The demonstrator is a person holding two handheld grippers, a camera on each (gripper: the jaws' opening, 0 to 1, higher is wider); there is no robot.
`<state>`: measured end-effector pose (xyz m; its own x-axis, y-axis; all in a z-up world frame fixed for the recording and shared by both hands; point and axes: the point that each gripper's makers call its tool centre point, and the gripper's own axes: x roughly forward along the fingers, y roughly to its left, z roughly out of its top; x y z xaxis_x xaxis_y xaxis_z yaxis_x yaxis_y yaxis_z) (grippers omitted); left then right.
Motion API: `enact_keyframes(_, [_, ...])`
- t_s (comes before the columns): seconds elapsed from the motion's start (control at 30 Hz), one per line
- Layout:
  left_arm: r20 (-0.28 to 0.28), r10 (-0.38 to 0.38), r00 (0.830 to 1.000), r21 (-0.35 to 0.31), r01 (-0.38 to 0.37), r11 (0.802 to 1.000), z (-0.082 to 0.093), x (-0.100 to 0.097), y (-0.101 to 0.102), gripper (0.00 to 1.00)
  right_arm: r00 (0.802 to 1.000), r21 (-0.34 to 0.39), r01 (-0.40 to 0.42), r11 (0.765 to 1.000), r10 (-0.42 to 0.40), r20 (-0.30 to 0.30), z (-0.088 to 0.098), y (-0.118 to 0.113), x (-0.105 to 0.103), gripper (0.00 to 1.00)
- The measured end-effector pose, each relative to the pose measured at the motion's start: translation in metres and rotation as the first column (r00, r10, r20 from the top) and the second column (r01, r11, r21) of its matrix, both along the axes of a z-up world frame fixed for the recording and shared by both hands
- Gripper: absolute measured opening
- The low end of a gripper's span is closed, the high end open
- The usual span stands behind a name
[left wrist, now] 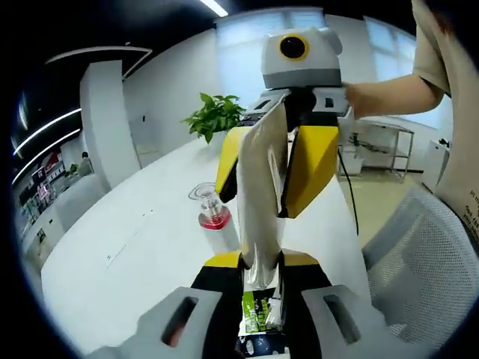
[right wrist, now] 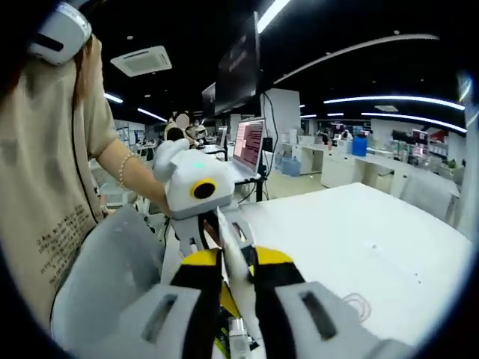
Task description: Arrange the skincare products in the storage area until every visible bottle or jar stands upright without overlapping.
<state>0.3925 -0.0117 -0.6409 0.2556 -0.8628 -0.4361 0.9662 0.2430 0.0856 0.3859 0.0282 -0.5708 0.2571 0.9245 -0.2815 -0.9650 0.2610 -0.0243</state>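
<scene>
A limp cream-coloured tube (left wrist: 262, 194) runs between both grippers above the white table (left wrist: 142, 239). My left gripper (left wrist: 260, 263) is shut on its lower end, where a green printed label (left wrist: 258, 310) shows between the jaws. My right gripper (left wrist: 263, 202) comes in from above, held by a person's hand, and is shut on the tube's upper part. In the right gripper view the tube (right wrist: 230, 250) is a pale strip between my right gripper's (right wrist: 236, 263) yellow jaws, with the left gripper (right wrist: 213, 224) just beyond. A clear bottle with pink liquid (left wrist: 212, 215) stands upright on the table behind.
A potted plant (left wrist: 213, 116) stands at the table's far end. A grey mesh chair (left wrist: 419, 254) is beside the table on the right. The person in a beige shirt (right wrist: 52, 187) stands close. A laptop (right wrist: 249, 146) sits on a desk beyond, and a thin cable loop (right wrist: 359, 305) lies on the table.
</scene>
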Motion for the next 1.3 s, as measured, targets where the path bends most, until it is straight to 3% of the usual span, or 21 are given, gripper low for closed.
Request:
enact_keyframes(0.33, [-0.031, -0.028, 0.999, 0.031, 0.028, 0.999, -0.03, 0.031, -0.001, 0.14, 0.999, -0.095, 0.048, 0.994, -0.047, 0.018, -0.033, 0.007, 0.03, 0.15])
enact_keyframes(0.63, [-0.043, -0.059, 0.997, 0.11, 0.064, 0.992, -0.061, 0.029, 0.006, 0.14, 0.997, -0.152, 0.074, 0.986, -0.078, -0.019, -0.063, 0.006, 0.03, 0.14])
enact_keyframes(0.77, [-0.052, -0.043, 0.998, 0.092, 0.048, 0.995, -0.059, 0.03, 0.008, 0.14, 0.996, -0.123, 0.076, 0.989, -0.08, -0.027, -0.06, 0.009, 0.029, 0.14])
enact_keyframes(0.97, [-0.028, -0.048, 0.998, 0.158, 0.052, 0.986, -0.063, 0.027, 0.016, 0.12, 0.997, -0.105, 0.061, 0.993, -0.065, -0.044, -0.061, 0.02, 0.023, 0.14])
enact_keyframes(1.17, [-0.079, -0.022, 0.997, 0.172, 0.036, 0.984, -0.065, 0.023, 0.031, 0.11, 0.996, -0.072, 0.058, 0.996, -0.062, -0.061, -0.059, 0.034, 0.021, 0.15])
enact_keyframes(1.3, [-0.082, -0.012, 0.997, 0.189, 0.027, 0.982, -0.068, 0.02, 0.039, 0.11, 0.997, -0.067, 0.04, 0.997, -0.044, -0.062, -0.058, 0.043, 0.018, 0.13])
